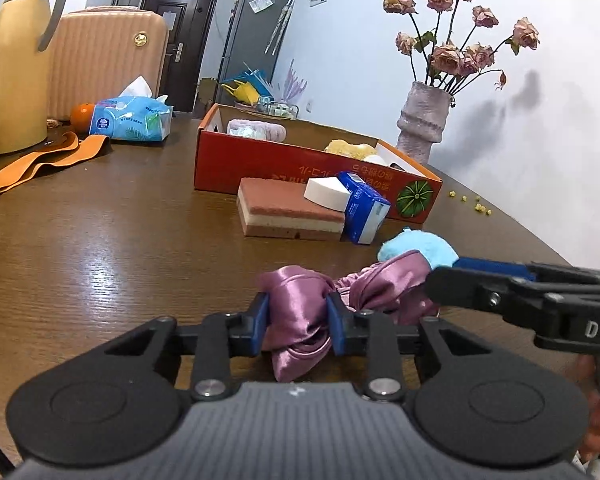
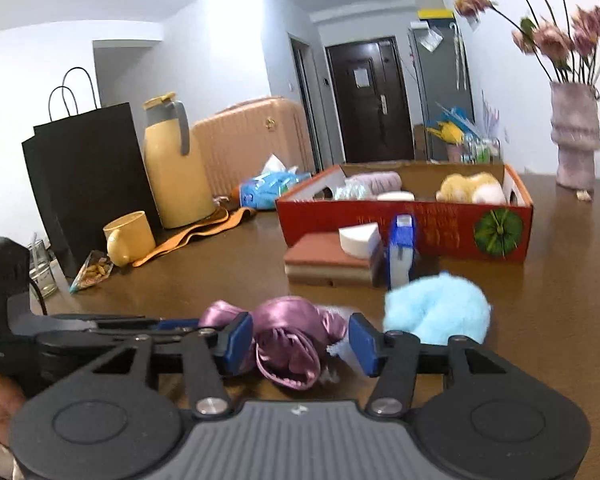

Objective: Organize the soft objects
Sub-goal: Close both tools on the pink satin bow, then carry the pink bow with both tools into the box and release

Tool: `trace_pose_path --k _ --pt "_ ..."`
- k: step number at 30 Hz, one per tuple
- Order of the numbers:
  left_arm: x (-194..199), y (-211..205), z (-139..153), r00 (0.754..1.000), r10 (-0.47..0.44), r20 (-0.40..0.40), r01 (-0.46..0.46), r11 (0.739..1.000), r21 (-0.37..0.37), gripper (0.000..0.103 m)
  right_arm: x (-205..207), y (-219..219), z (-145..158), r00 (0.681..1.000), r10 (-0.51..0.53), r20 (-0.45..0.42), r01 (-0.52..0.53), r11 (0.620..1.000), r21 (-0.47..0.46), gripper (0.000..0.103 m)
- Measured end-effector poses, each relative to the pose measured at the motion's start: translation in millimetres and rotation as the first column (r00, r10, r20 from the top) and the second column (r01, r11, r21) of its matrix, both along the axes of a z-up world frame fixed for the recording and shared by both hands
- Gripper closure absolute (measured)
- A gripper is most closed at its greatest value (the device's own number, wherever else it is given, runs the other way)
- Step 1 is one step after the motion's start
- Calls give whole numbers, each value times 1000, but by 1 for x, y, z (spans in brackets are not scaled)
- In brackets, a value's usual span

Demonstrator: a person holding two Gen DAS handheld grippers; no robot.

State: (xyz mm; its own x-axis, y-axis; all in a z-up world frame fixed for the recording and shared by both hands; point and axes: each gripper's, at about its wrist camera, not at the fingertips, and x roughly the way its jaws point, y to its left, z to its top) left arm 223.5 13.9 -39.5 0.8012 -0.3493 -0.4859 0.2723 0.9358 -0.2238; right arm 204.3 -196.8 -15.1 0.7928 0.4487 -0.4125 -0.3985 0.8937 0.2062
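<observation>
Your left hand-held gripper (image 1: 298, 322), angled slightly down over the bench (image 1: 120, 232), pinches one end of the mauve satin scrunchie (image 1: 300, 304); your right hand-held gripper (image 2: 298, 338), jaws parted, straddles its other end without pressing.

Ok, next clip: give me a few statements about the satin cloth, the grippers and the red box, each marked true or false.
1. The left gripper is clamped on the purple satin cloth. True.
2. The red box is empty. False: it holds a yellow plush toy and a pink rolled towel, among other things.
3. The right gripper stands with its jaws apart around the cloth, its pads not pressing on it. True.
4. The blue fluffy item lies inside the box. False: it lies on the table, beside the cloth.
5. A white wedge sponge rests on the brown layered sponge. True.
</observation>
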Motion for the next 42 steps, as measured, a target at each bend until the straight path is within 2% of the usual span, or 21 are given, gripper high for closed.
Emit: trace_pose_path --k 2,3,6,8,10,17,21,26,29,32,35,38,40,42 --pt "1 1 0 1000 2 -7 -2 1000 -3 72 10 6 -4 1000 -14 0 14 1000 -23 50" --pt "2 1 0 1000 1 -11 -1 1000 -6 72 16 8 -9 1000 -20 -3 19 999 -33 55" --pt "6 3 1 1000 3 -18 -4 1000 -16 74 32 7 -20 998 -14 -53 14 1000 7 94" --pt "7 5 3 1000 7 -23 -8 1000 -27 76 36 4 -23 997 -16 -80 20 998 57 95" --pt "7 6 7 1000 3 -23 -3 999 -38 77 33 2 -19 998 -20 -66 25 997 71 98" --pt "4 -2 24 999 -34 25 35 998 -55 78 20 -7 1 999 -46 -12 47 994 96 99" --pt "31 -12 52 996 -65 62 69 995 -74 78 31 -16 24 997 -63 41 59 993 99 99" --pt "112 -39 94 994 -71 88 78 994 -78 79 91 -39 62 992 -98 85 89 990 107 99" --pt "179 -60 115 992 -79 101 85 995 -58 79 150 -54 82 989 -132 72 123 985 121 99" --pt "248 -82 120 994 -69 84 70 998 -7 78 221 -60 94 984 -172 56 167 982 89 99" --pt "313 -98 109 1000 -15 25 14 1000 23 79 296 -65 90 985 -168 -30 170 983 72 99" --pt "366 -108 93 998 -21 -59 23 999 38 79 361 -69 73 973 -170 -155 186 978 95 98" --pt "388 -114 80 995 36 -94 -28 996 89 77 392 -70 58 959 -183 -214 205 975 82 99" --pt "398 -114 66 991 56 -121 -40 991 130 76 410 -72 41 945 -167 -282 207 971 118 95"
